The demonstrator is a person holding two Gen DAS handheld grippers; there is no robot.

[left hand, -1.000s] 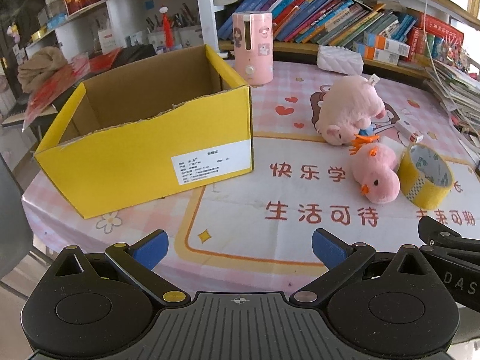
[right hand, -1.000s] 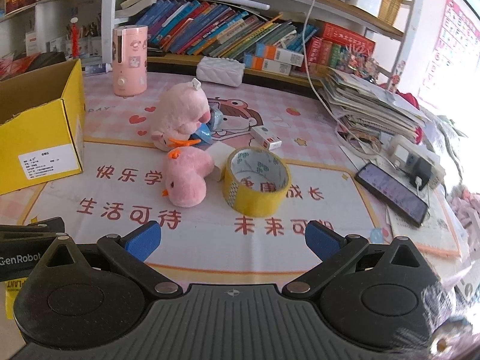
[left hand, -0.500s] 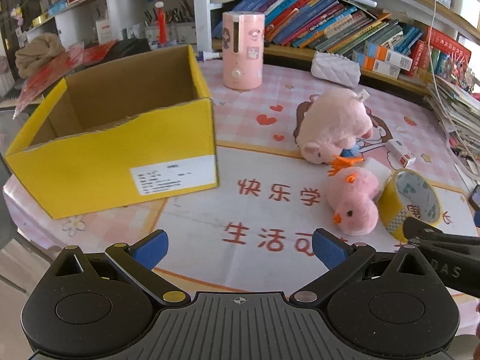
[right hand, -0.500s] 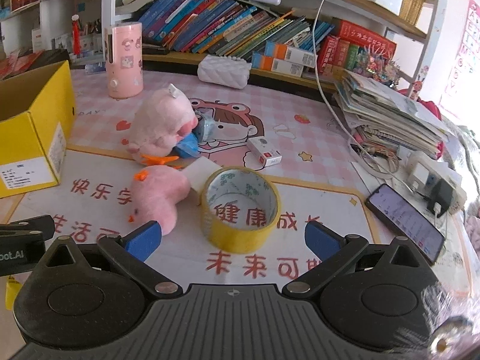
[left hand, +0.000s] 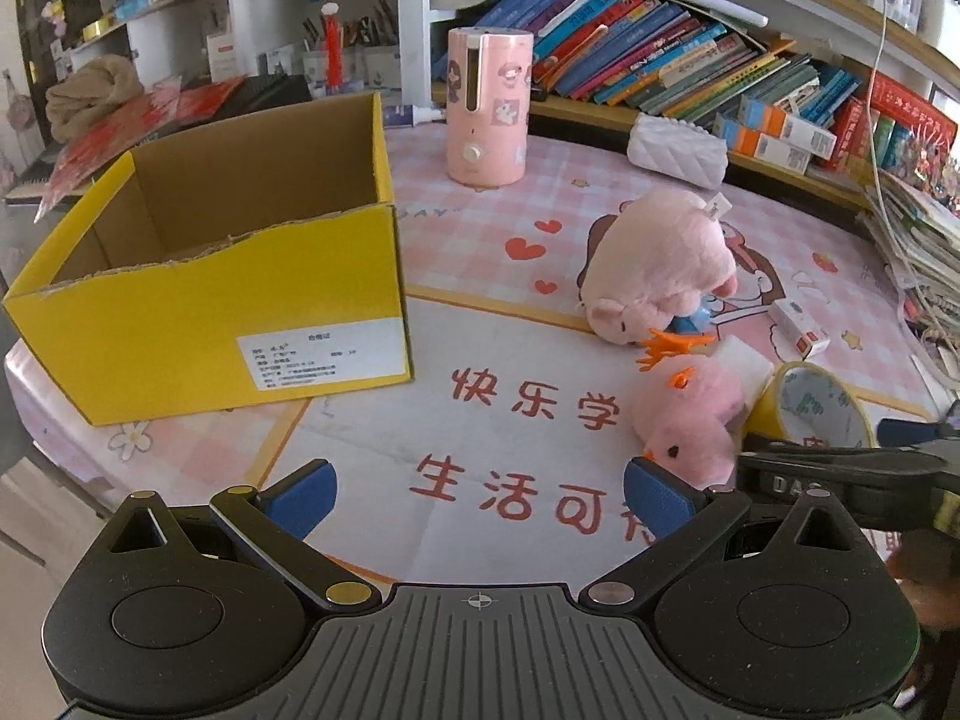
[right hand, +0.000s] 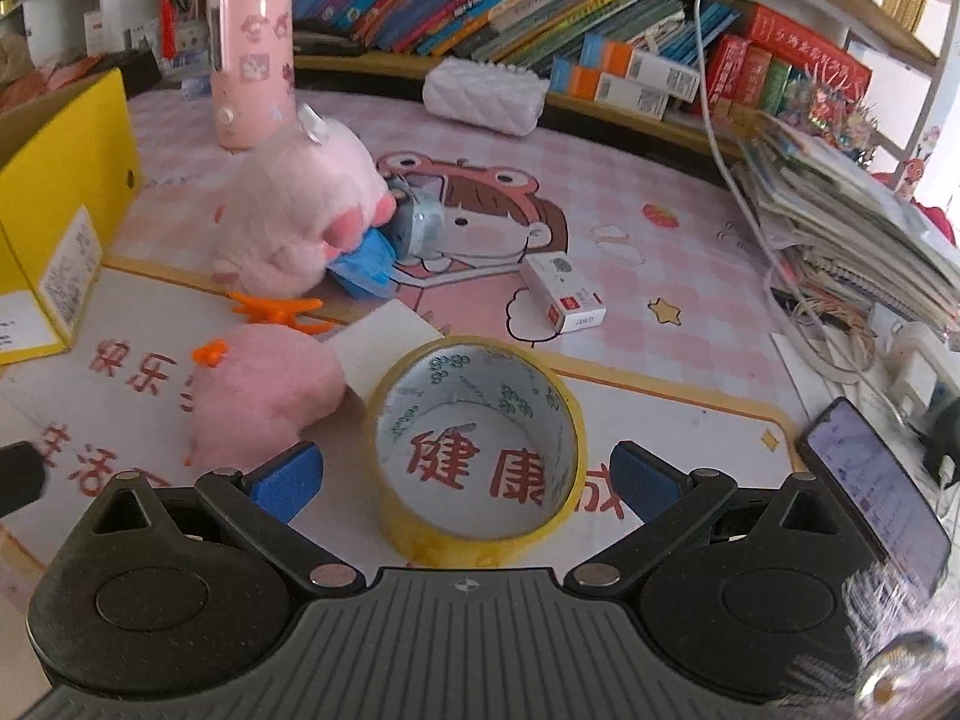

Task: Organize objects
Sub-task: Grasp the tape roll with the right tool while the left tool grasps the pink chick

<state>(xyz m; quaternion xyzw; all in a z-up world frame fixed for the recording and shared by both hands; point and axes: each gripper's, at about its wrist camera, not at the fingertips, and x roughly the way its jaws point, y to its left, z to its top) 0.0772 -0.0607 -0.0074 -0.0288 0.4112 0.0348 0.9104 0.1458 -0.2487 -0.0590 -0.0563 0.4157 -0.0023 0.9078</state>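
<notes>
- Left wrist view: the left gripper (left hand: 477, 495) had its jaws spread wide apart, with nothing between the blue pads.
- The yellow cardboard box (left hand: 210, 324) stood ahead and to the left of the jaws, its top open and a white label on the near wall.
- The small pink chick plush (left hand: 690, 414) lay just beyond the right-hand pad, close to that fingertip; contact could not be told.
- The larger pink plush (left hand: 657, 264) lay farther ahead and to the right of the jaws, with a pink cylindrical container (left hand: 487, 105) upright behind it.
- The yellow tape roll (left hand: 810, 405) sat to the right of the chick, partly hidden by the right gripper entering from the right edge.
- Right wrist view: the right gripper (right hand: 468, 477) also had its jaws fully apart, gripping nothing.
- The tape roll (right hand: 477, 450) stood directly between the two blue pads, tilted with its hollow core facing the camera; a gap showed on each side.
- The chick plush (right hand: 264, 393) lay just beyond the left-hand pad, touching a white block (right hand: 384, 339).
- A small white carton (right hand: 561, 291) lay ahead of the jaws, and a phone (right hand: 876, 483) lay to their right.
</notes>
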